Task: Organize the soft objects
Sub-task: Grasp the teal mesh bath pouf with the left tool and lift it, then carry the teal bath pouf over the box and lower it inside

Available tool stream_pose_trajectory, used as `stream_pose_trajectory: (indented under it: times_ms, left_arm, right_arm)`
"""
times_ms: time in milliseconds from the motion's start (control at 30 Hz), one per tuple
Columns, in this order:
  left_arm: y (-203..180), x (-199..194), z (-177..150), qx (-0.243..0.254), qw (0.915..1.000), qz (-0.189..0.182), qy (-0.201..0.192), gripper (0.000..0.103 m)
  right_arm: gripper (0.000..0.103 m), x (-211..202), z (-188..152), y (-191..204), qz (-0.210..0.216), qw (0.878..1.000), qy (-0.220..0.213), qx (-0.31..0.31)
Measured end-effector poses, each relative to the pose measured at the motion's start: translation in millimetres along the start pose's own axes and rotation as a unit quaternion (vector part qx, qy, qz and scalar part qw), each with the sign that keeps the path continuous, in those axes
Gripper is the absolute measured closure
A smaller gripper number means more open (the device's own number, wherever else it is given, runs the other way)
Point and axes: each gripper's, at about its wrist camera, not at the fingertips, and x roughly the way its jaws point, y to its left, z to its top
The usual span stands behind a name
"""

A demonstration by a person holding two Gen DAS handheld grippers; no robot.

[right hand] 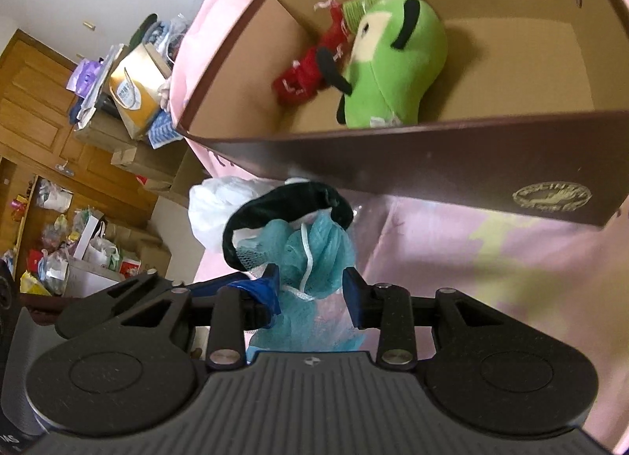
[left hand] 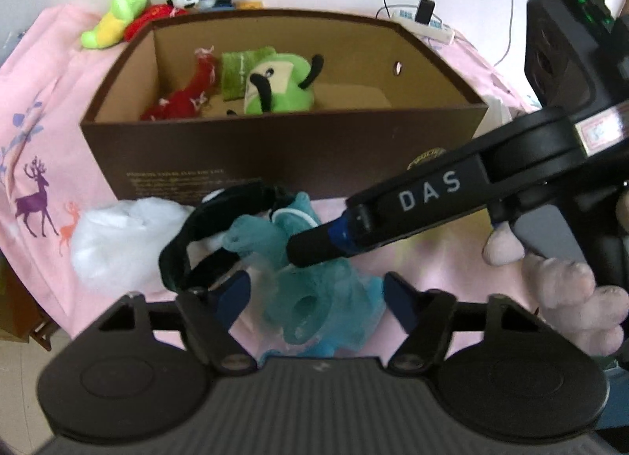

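Observation:
A teal mesh bath sponge (left hand: pixel 314 297) lies on the pink cloth in front of the brown box (left hand: pixel 275 148). My left gripper (left hand: pixel 316 297) straddles it, open, with a gap between its blue fingers and the mesh. One finger (left hand: pixel 310 252) of the right gripper reaches in from the right onto the sponge. In the right wrist view the right gripper (right hand: pixel 310 290) is shut on the sponge (right hand: pixel 314 250). A black padded band (left hand: pixel 204 234) (right hand: pixel 283 199) leans on the sponge's far side. Inside the box (right hand: pixel 393 148) lie a green plush (right hand: pixel 389 58) and a red plush (right hand: pixel 306 73).
White fluffy stuffing (left hand: pixel 118 242) sits left of the band. A pale pink plush (left hand: pixel 570 297) lies at the right. More plush toys (left hand: pixel 118 18) sit behind the box, with a power strip (left hand: pixel 428 26) at the back right. Off the table's left edge are cluttered bags and boxes (right hand: pixel 129 93).

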Motion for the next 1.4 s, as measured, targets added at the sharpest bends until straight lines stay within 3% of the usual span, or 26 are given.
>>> stream_pose_trajectory:
  times_ms: [167, 400, 567, 1033, 1400]
  left_arm:
    - [3.0, 16.2, -2.2, 0.001, 0.9997, -0.015, 0.02, 0.05]
    - [3.2, 20.0, -1.6, 0.012, 0.9988, -0.042, 0.024, 0.056]
    - [1.2, 16.2, 0.7, 0.014, 0.9963, -0.08, 0.029, 0.06]
    - [-37.2, -1.9, 24.5, 0.087, 0.9852, -0.147, -0.013, 0.06]
    - [-39.0, -32.0, 62.0, 0.125, 0.974, -0.168, -0.086, 0.06]
  right_arm:
    - [0.084, 9.5, 0.2, -5.3, 0.006, 1.0, 0.019, 0.018]
    - [0.081, 12.1, 0.7, -15.0, 0.01, 0.999, 0.033, 0.042]
    - [0.085, -0.9, -4.6, -21.4, 0.01, 0.999, 0.033, 0.041]
    - [0.085, -57.5, -12.5, -21.1, -0.022, 0.998, -0.049, 0.024]
    - [0.085, -92.9, 6.1, -4.0, -0.016, 0.992, -0.126, 0.006]
